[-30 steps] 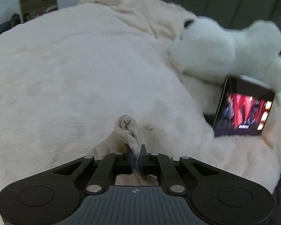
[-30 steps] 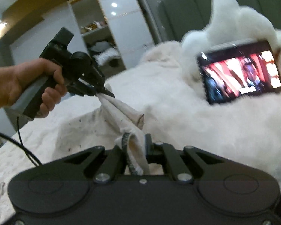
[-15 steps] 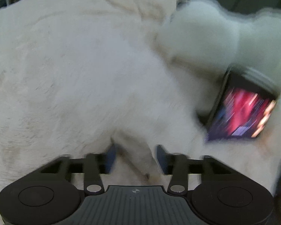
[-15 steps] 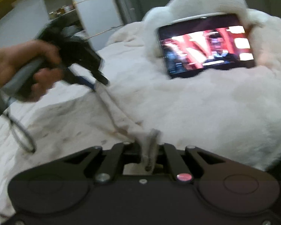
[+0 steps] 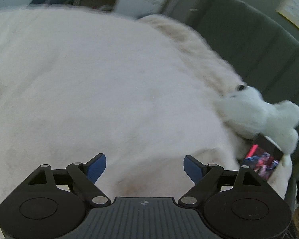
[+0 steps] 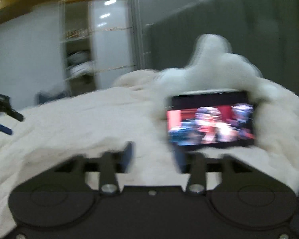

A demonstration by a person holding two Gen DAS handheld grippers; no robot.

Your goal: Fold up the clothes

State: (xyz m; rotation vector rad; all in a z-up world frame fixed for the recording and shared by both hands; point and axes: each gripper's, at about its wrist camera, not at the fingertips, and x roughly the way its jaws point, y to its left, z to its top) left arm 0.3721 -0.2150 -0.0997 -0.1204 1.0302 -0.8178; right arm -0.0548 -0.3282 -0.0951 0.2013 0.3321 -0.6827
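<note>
Left wrist view: the left gripper [image 5: 144,166] is held over the white blanket [image 5: 101,79], its jaws opening with nothing between them. A plush toy [image 5: 257,115] and a lit phone [image 5: 262,162] are seen at the right. No garment can be made out, so its long axis and direction cannot be told.

Right wrist view, blurred: the right gripper [image 6: 153,157] is opening, empty, above the blanket. The phone is propped against the toy. The left gripper is glimpsed at the left edge.
</note>
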